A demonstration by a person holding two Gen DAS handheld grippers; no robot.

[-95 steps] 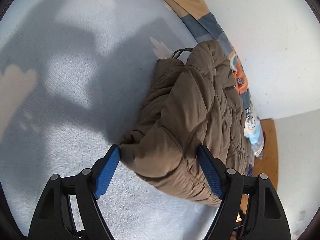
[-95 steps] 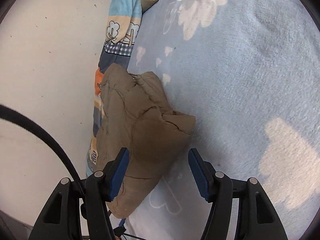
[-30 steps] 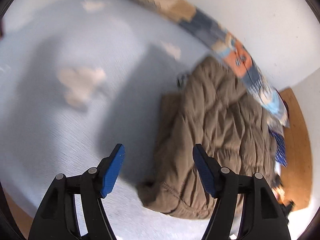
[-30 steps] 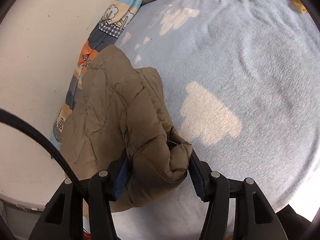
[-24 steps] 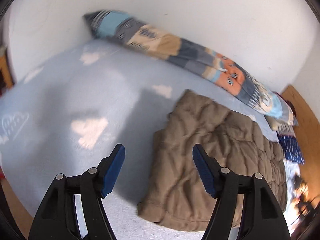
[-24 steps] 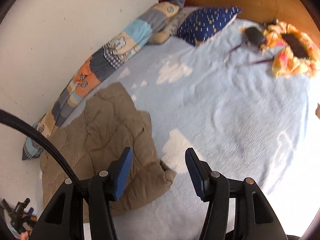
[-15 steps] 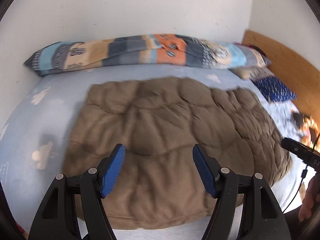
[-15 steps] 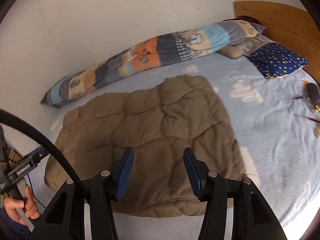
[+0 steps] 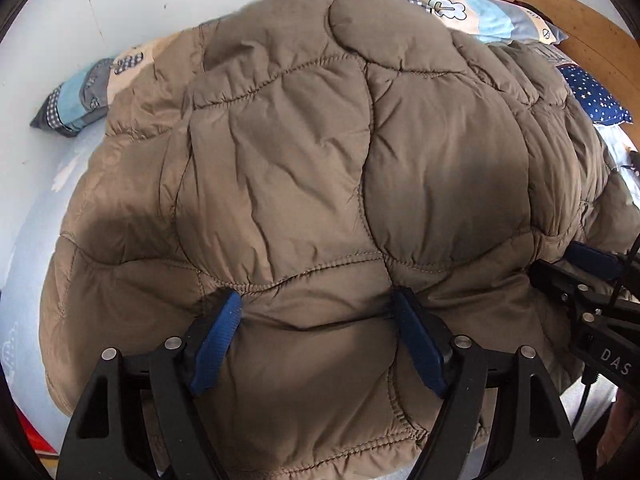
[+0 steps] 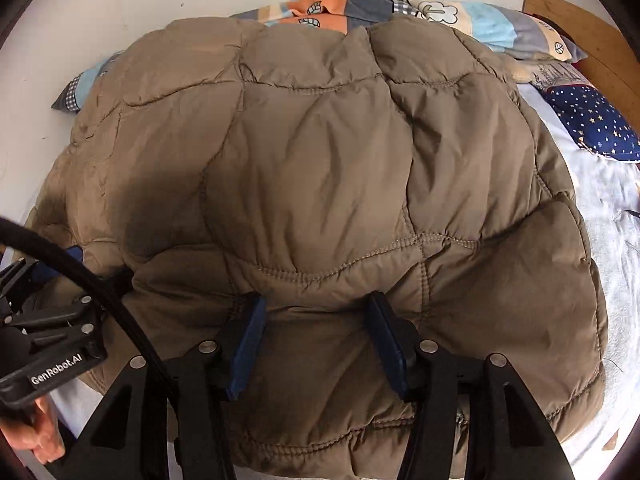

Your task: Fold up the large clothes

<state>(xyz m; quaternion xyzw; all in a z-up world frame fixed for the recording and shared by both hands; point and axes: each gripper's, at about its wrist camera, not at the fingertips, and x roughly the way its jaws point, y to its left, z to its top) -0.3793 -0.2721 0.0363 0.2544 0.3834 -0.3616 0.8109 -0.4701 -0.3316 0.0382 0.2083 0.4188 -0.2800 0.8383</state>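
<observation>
A large brown quilted jacket (image 9: 320,168) lies spread across the light blue bed and fills both views; it also shows in the right wrist view (image 10: 320,168). My left gripper (image 9: 316,320) is pressed into the jacket's near edge with its blue pads wide apart and padding bulging between them. My right gripper (image 10: 316,320) is pressed into the same near edge further right, its pads also apart with fabric between. Each gripper shows in the other's view: the right one (image 9: 588,276), the left one (image 10: 52,280).
A long patchwork bolster (image 10: 440,12) lies along the white wall behind the jacket. A dark blue starry pillow (image 10: 592,120) and a wooden headboard (image 9: 572,20) are at the right. Light blue bedsheet (image 10: 616,208) shows to the right of the jacket.
Both grippers let go of the folded jacket's ends, swung round to face its long side, and have now come down onto its near edge, pads pushed into the padding.
</observation>
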